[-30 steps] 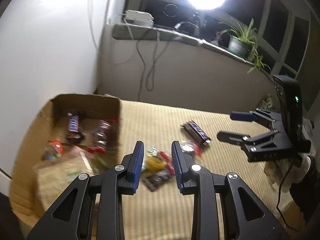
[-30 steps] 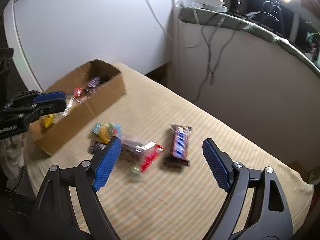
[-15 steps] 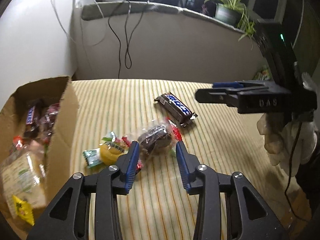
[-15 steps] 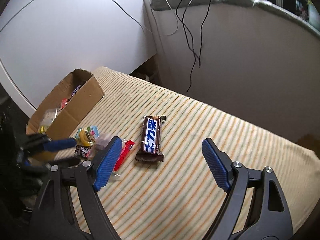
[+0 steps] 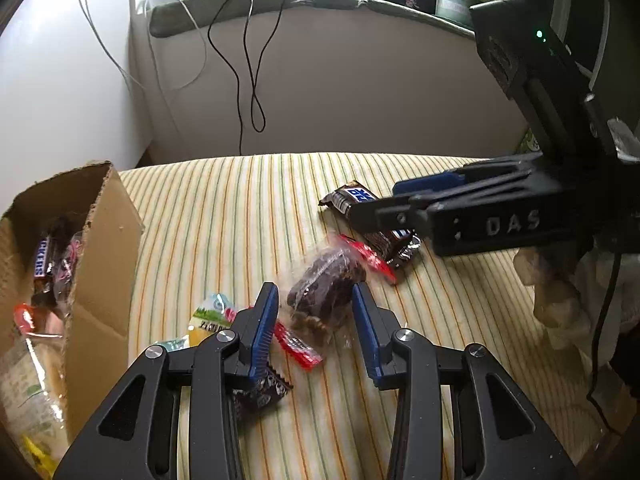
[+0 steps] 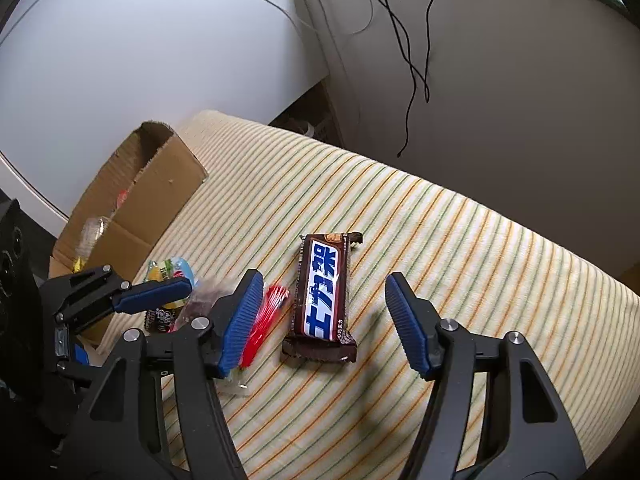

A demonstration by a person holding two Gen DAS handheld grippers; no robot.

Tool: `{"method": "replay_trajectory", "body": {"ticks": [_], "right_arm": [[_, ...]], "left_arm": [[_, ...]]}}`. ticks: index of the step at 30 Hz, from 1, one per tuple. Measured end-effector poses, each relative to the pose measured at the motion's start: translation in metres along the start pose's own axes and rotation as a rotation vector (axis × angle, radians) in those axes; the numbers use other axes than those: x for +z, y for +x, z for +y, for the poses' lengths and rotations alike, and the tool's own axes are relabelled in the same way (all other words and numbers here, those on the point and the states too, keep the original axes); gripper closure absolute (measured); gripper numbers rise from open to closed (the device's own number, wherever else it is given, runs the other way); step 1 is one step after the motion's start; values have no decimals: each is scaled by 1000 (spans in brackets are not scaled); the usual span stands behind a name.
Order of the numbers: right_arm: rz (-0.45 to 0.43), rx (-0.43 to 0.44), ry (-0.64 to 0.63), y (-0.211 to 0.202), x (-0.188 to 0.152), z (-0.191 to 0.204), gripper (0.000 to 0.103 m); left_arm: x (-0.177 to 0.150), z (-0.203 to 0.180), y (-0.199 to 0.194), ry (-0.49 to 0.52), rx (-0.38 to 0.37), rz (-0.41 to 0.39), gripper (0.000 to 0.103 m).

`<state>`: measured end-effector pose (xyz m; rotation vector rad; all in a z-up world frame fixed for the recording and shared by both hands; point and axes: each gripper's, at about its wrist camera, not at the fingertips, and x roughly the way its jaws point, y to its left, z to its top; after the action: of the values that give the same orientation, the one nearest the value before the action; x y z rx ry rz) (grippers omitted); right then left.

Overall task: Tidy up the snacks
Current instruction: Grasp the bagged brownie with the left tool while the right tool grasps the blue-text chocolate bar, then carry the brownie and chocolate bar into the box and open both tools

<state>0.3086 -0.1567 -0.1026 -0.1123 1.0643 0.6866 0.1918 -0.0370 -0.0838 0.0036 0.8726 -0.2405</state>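
A clear packet with a dark brown cake [image 5: 326,284] lies on the striped cloth, and my open left gripper [image 5: 315,314] has its fingers on either side of it. A brown and blue chocolate bar [image 6: 324,298] lies between the fingers of my open right gripper [image 6: 324,314]; it also shows in the left wrist view [image 5: 356,196]. A red packet [image 6: 266,320], a yellow-green packet [image 5: 210,320] and a small dark packet [image 5: 260,392] lie beside them. The cardboard box [image 5: 100,264] at the left holds several snacks.
The striped cloth [image 6: 460,264] covers the table, whose edges fall away at the right and far side. A grey wall with hanging black cables [image 5: 244,80] stands behind. A potted plant [image 5: 452,0] sits on the ledge.
Both grippers have moved down and closer to the snacks. The left one now straddles the cake packet; the right one now straddles the chocolate bar.
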Motion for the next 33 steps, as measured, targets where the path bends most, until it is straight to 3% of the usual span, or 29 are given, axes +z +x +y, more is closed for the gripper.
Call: {"method": "replay_trajectory", "body": {"ticks": [5, 9, 13, 23, 33], "right_arm": [[23, -7, 2, 10, -1, -2, 52], [28, 2, 13, 9, 0, -6, 66], [31, 8, 21, 7, 0, -10, 71], [17, -13, 57, -6, -8, -27, 72], [-25, -39, 79, -33, -16, -32, 72]], "left_arm": [[4, -5, 8, 20, 1, -3, 66], [7, -9, 6, 41, -3, -13, 57], [11, -13, 8, 77, 19, -14, 57], [13, -5, 14, 0, -64, -6, 69], [11, -8, -19, -17, -59, -69, 73]]}}
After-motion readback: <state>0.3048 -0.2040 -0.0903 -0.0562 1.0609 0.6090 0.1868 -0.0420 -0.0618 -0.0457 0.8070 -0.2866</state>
